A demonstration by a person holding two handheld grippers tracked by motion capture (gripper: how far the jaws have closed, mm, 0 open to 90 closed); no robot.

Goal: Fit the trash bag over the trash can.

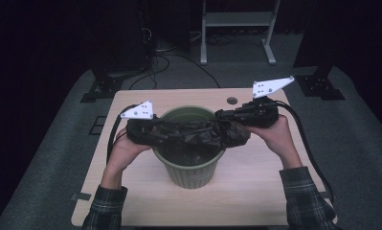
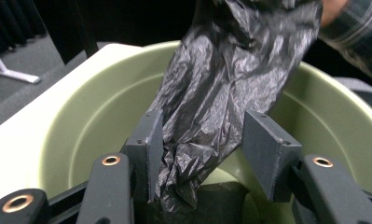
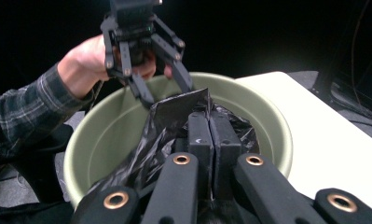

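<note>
A round olive-green plastic waste bin [image 1: 191, 167] stands upright near the middle of the light wooden table [image 1: 255, 191], slightly toward its far edge. A crumpled black plastic bin bag [image 1: 193, 134] is stretched across the bin's open mouth, spanning from its left rim to its right rim and sagging partly into the interior. The left gripper [image 2: 200, 154] is held at the left rim; in the left gripper view its jaws stand apart, with a fold of the bag hanging between them and lying against one pad. The right gripper [image 3: 211, 140] is held at the right rim; in the right gripper view its jaws are pressed together on the bag's film. Each gripper carries a grey three-cornered plate and a trailing black cable. No legible brand, label or writing appears on the bin, the bag or the table.
</note>
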